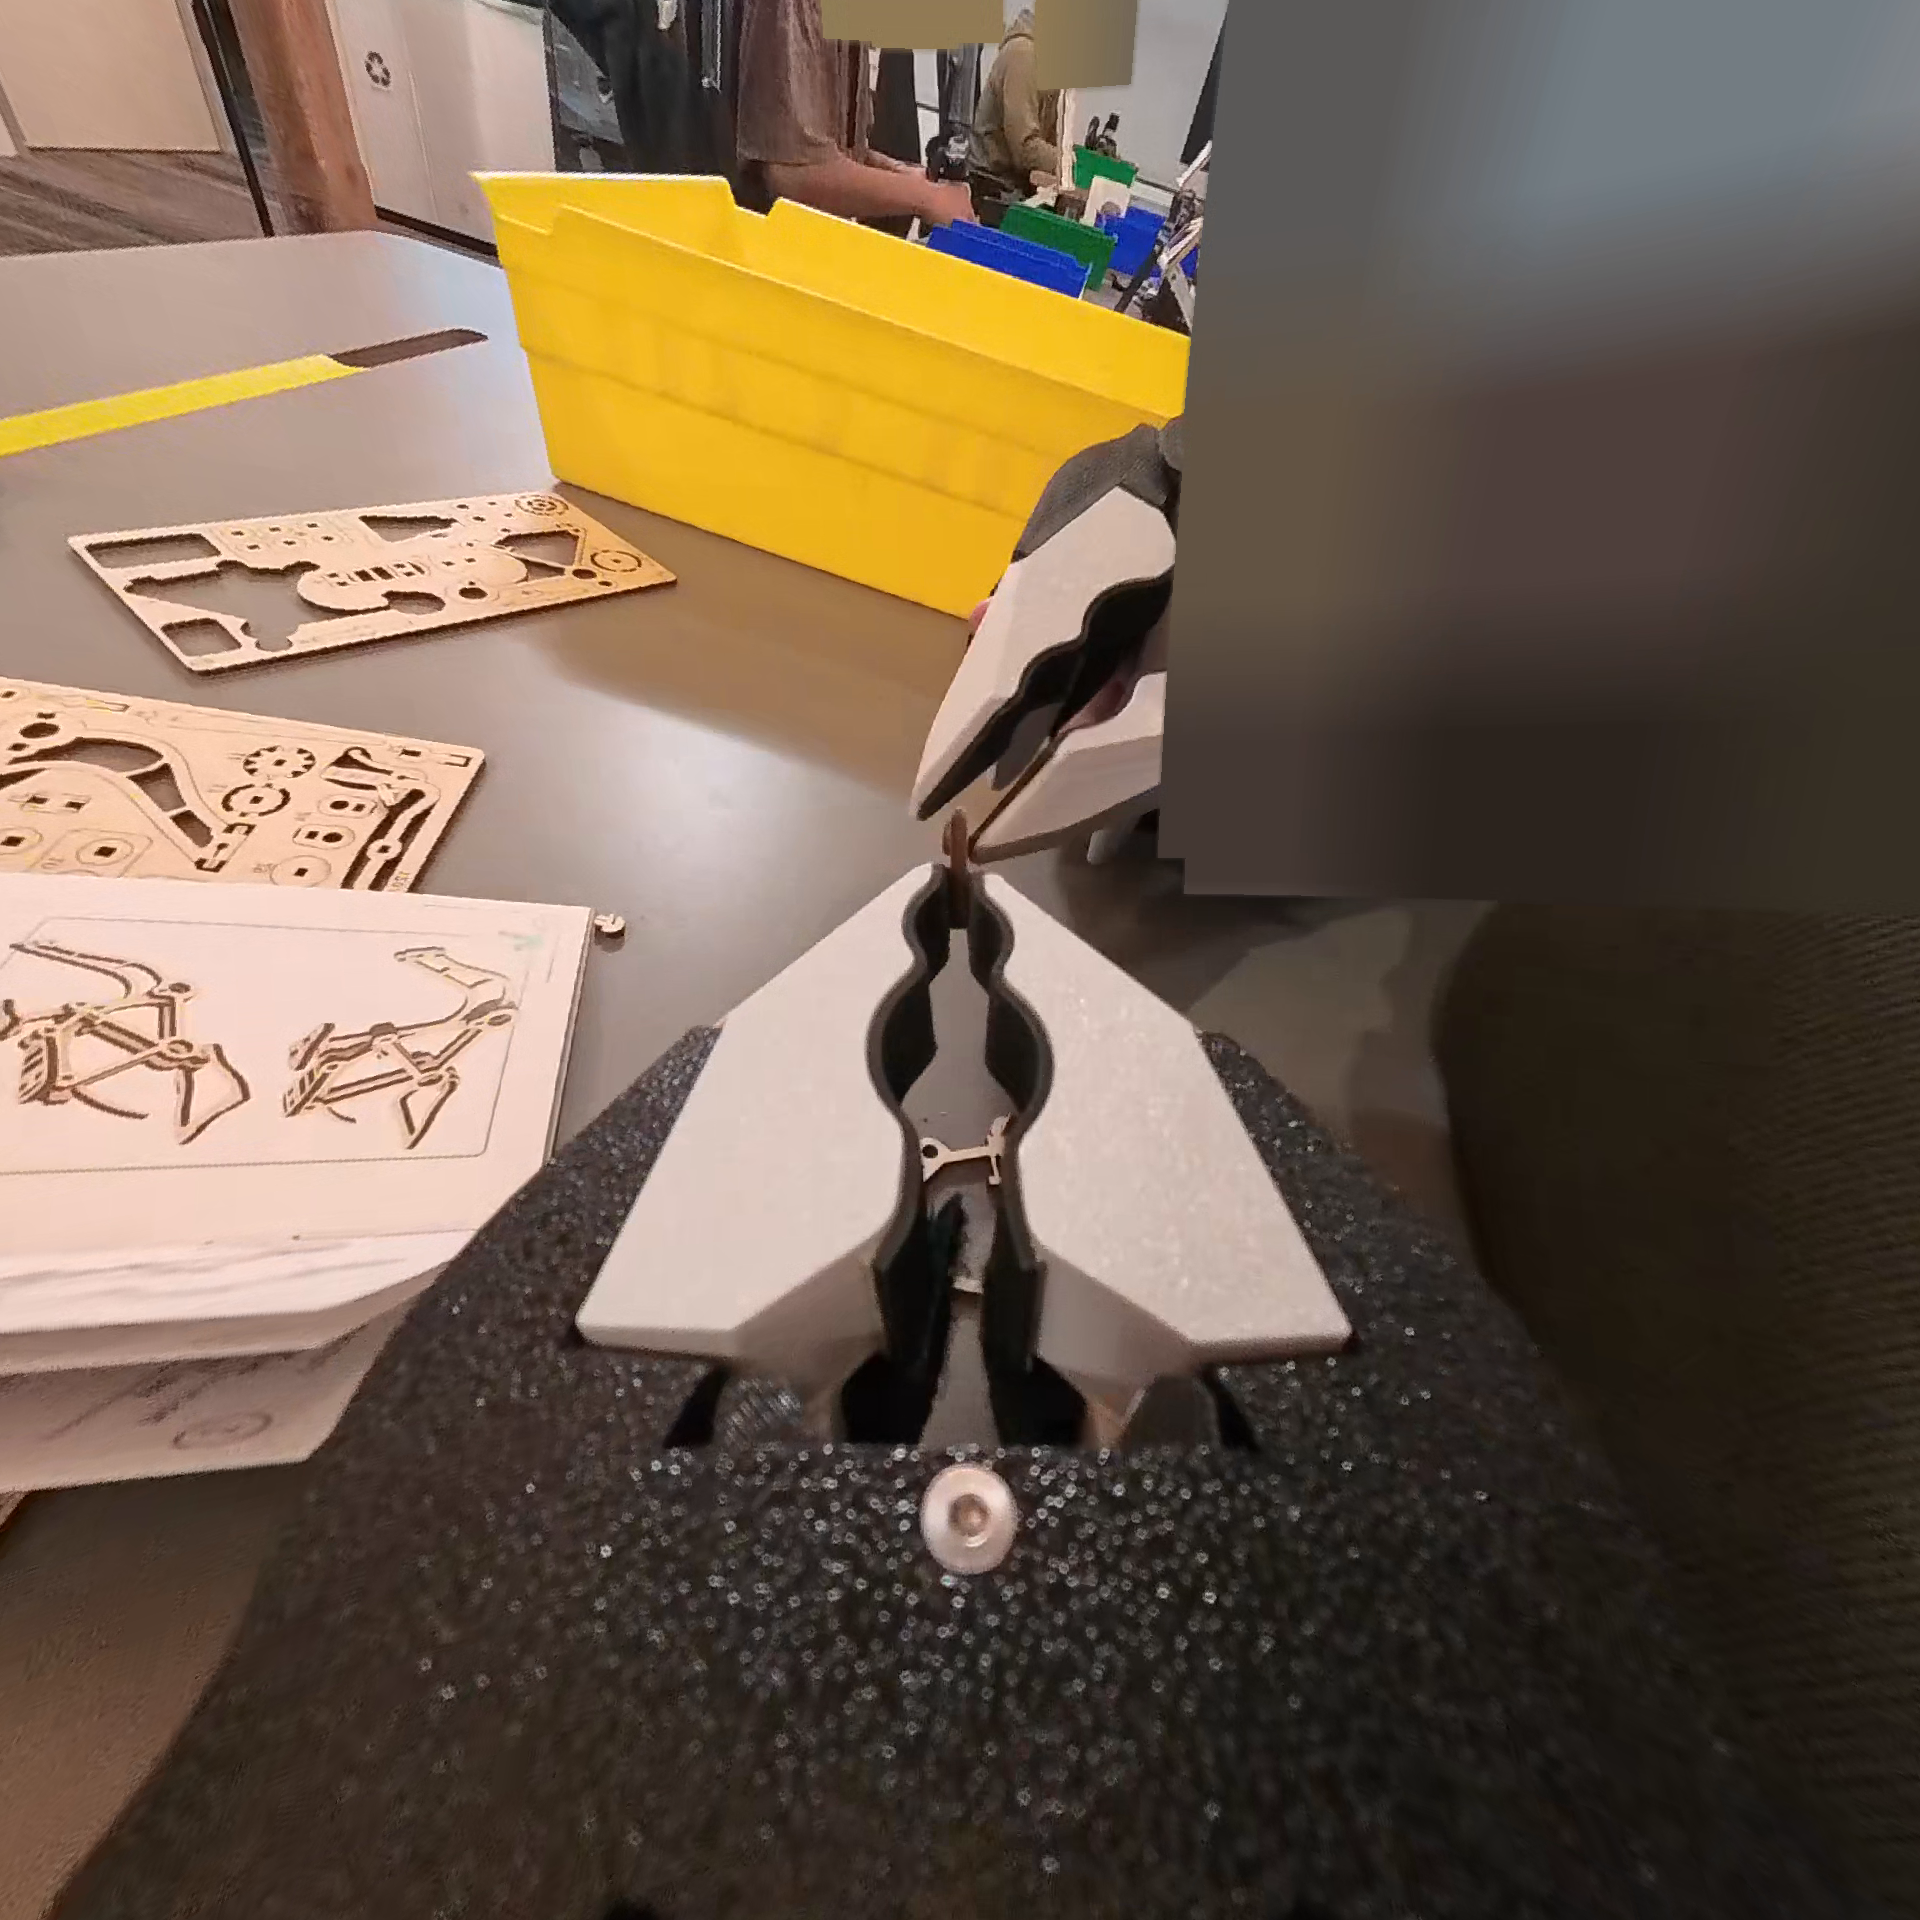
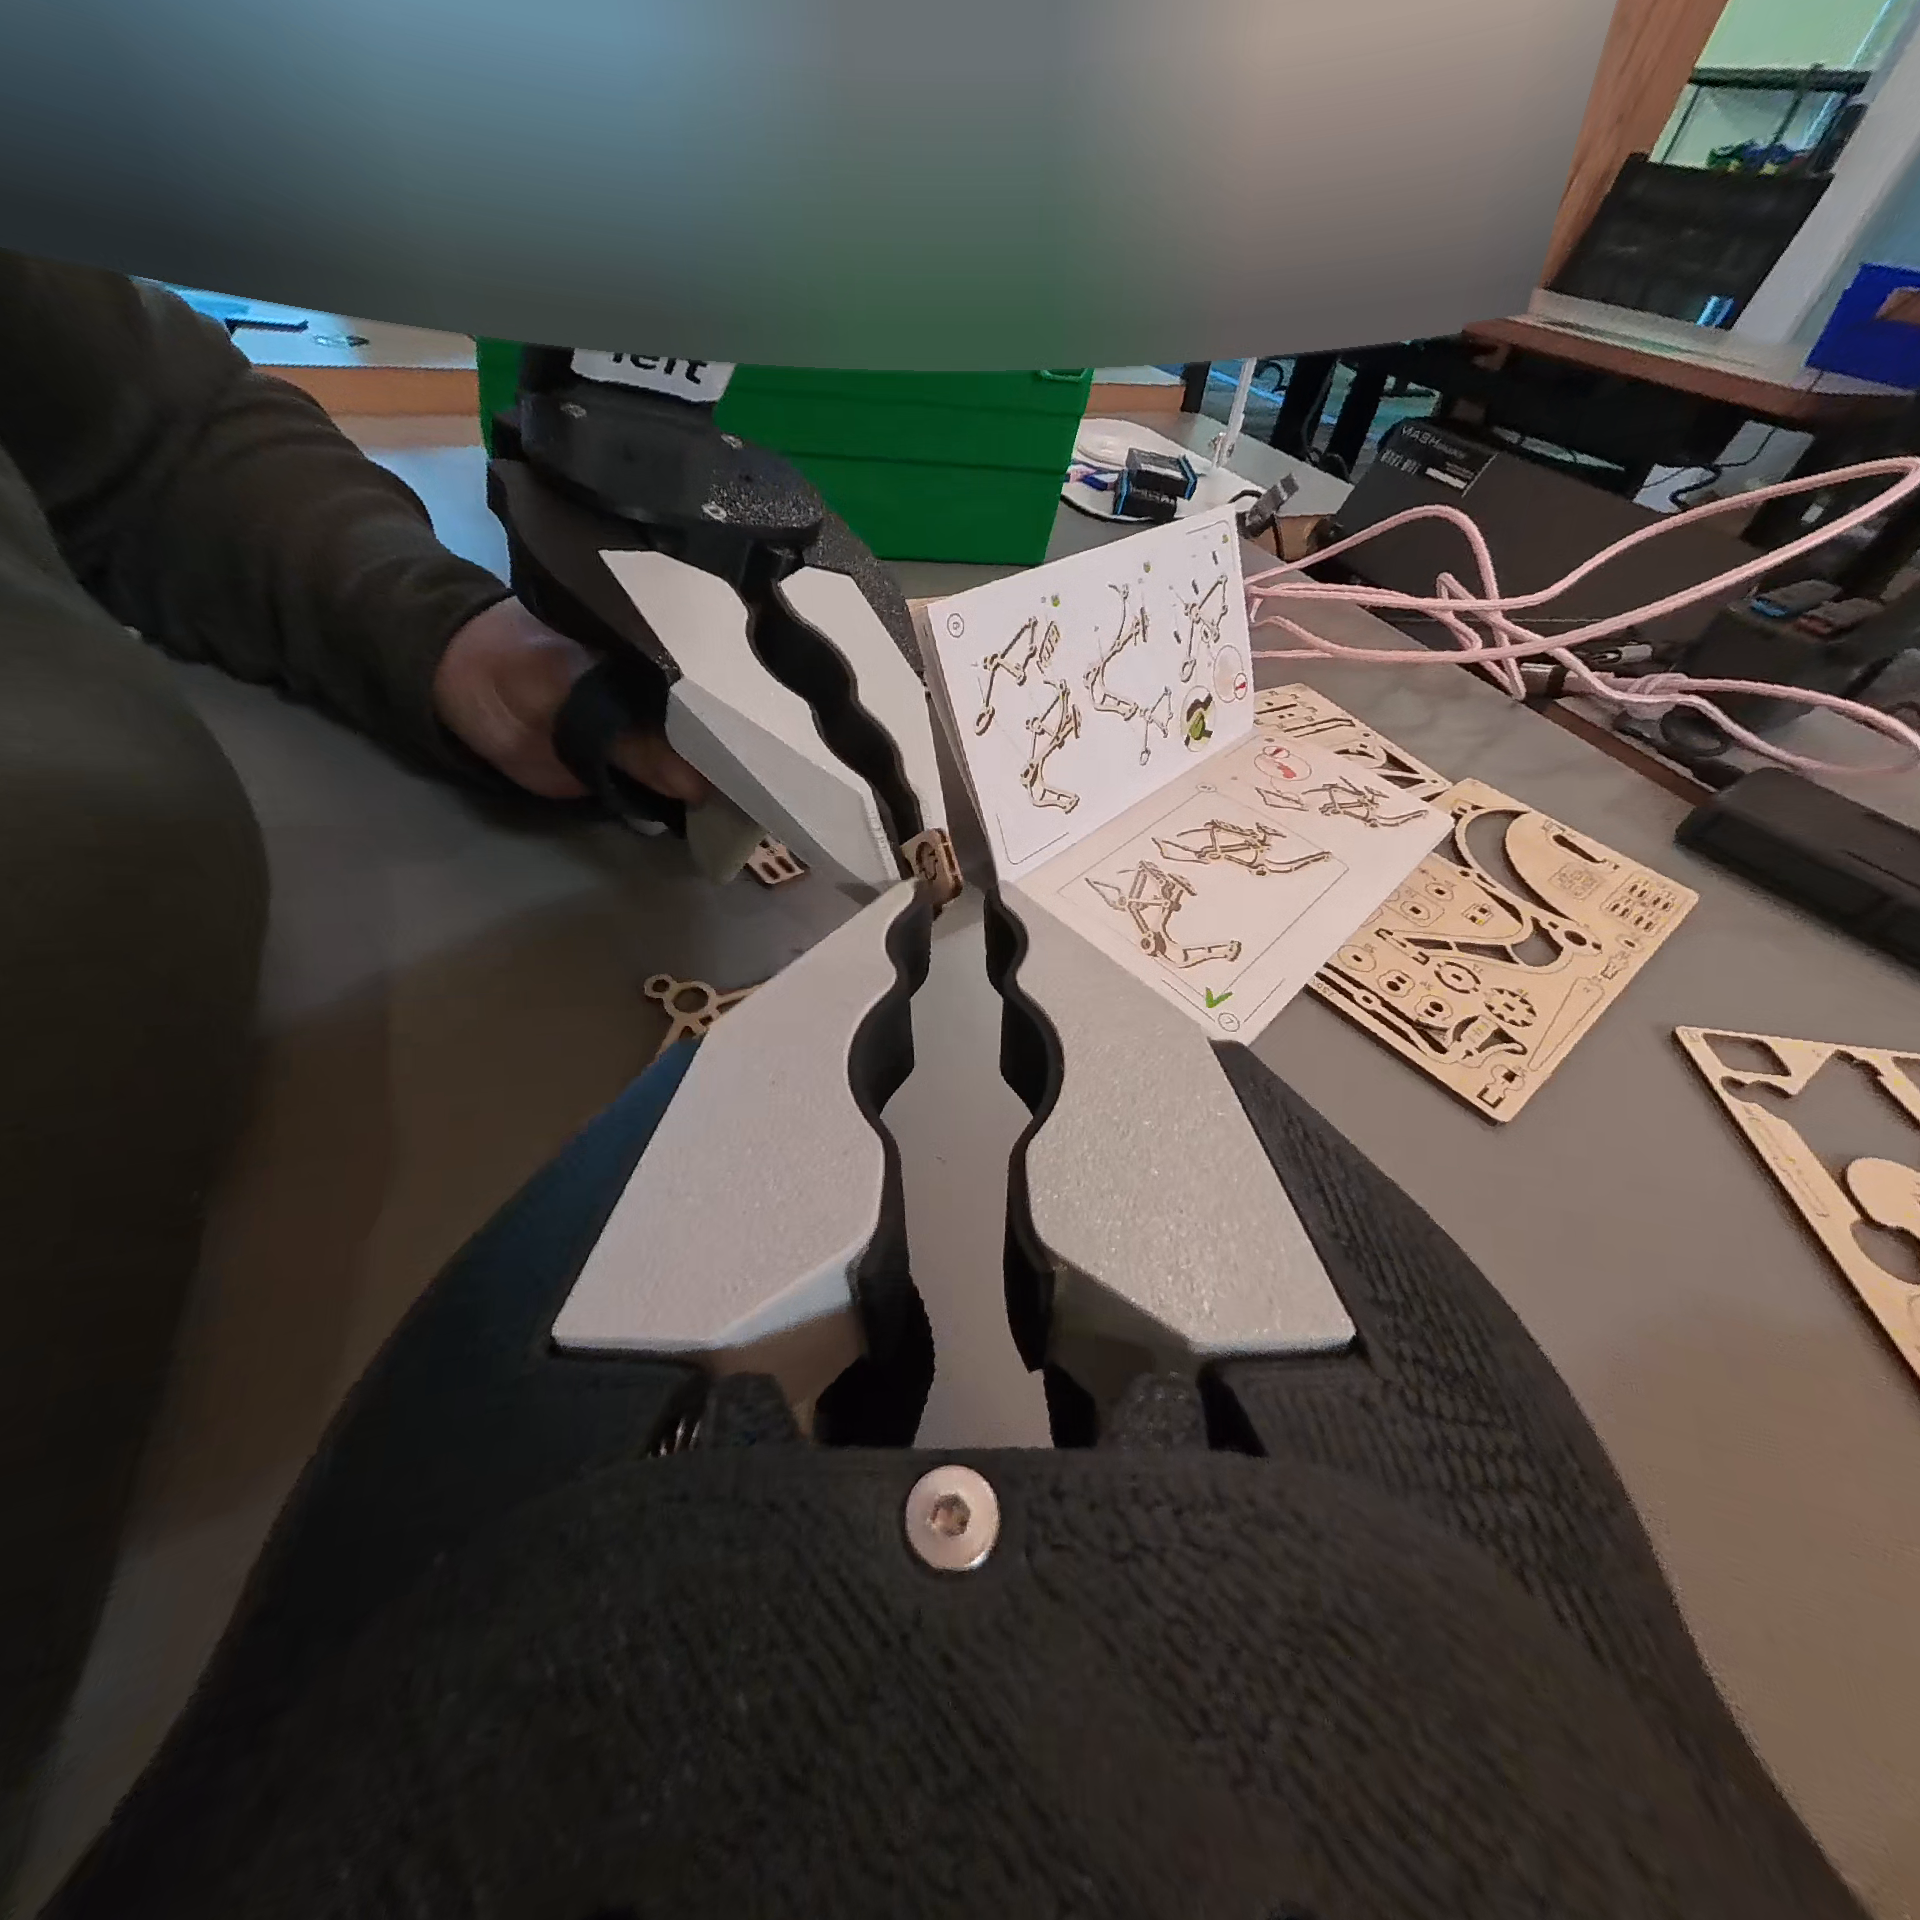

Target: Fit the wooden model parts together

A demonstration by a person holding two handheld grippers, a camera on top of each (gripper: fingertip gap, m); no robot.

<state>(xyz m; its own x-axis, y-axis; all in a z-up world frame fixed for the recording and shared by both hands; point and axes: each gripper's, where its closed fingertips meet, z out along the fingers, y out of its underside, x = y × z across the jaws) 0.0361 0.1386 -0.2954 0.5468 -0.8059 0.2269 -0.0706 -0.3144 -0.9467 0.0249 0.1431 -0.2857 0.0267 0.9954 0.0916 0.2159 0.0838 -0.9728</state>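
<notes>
Left gripper [image 1: 957,883] clamping wooden part [image 2: 928,857], right gripper [image 2: 956,902] open

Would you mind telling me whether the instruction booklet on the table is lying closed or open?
Open. In the right wrist view the instruction booklet has one page standing up and another flat on the table, diagrams showing on both.

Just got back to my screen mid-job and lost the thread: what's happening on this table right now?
A person is working two handheld grippers tip to tip above the grey table. The left gripper is shut on a small flat wooden model part, held upright. The right gripper is open, its fingertips at that part without gripping it. Laser-cut wooden part sheets and an open white instruction booklet lie nearby, beside a yellow plastic bin.
</notes>
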